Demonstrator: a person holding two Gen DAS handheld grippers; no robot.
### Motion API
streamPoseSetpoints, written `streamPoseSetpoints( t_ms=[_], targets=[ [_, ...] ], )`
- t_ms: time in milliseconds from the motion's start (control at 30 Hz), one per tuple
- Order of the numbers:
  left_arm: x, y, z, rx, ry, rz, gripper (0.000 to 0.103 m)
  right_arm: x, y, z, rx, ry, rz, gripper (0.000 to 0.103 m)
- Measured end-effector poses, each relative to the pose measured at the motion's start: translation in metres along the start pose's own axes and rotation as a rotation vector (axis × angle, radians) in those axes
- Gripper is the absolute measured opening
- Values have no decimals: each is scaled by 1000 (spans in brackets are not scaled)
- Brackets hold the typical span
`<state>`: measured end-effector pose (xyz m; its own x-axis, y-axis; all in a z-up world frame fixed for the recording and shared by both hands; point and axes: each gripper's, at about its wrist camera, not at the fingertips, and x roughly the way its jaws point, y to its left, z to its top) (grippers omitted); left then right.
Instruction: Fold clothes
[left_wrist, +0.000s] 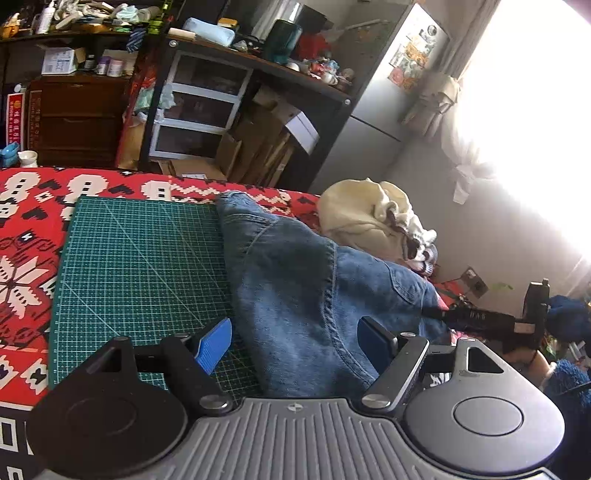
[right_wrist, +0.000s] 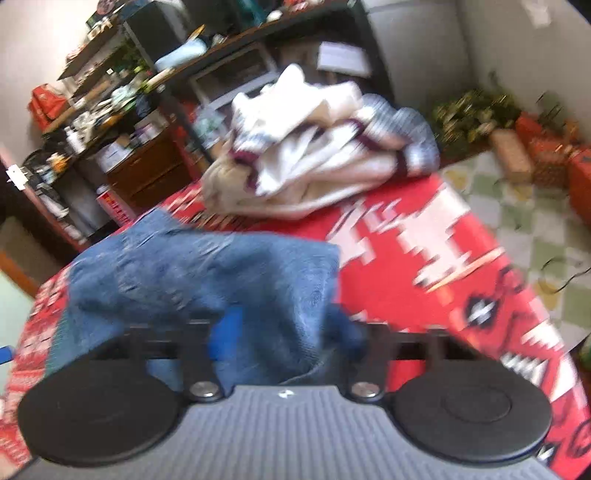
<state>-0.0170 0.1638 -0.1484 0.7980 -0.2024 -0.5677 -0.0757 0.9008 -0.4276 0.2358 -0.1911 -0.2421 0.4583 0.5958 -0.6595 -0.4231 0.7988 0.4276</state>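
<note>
My left tongs (left_wrist: 295, 341) stand spread wide, the denim jeans (left_wrist: 295, 280) loose between their blue pads (left_wrist: 213, 345). My right tongs (right_wrist: 284, 332) grip a bunched fold of those jeans. The jeans lie partly on a green cutting mat (left_wrist: 140, 266) over the red patterned tabletop (right_wrist: 424, 273), near a cream garment pile (right_wrist: 306, 147).
</note>
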Motion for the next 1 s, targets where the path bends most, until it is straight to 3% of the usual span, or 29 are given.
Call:
streamPoseSetpoints(
  t_ms=[133,467,767,867,1000],
  targets=[
    [-2,5,0,-28,-10,9,75,-7,41,-4,-138,-31,-33,7],
    [-30,6,-4,-65,-70,-37,74,-36,161,-15,-294,-45,210,7],
    [-62,2,-11,-61,-115,-82,73,-26,269,-70,-481,71,359,7],
    [-66,4,-15,-63,-112,-71,73,-15,289,-95,-546,131,378,7],
    [-61,10,-18,-81,-83,-57,73,1,284,-108,-516,189,363,10]
  ],
)
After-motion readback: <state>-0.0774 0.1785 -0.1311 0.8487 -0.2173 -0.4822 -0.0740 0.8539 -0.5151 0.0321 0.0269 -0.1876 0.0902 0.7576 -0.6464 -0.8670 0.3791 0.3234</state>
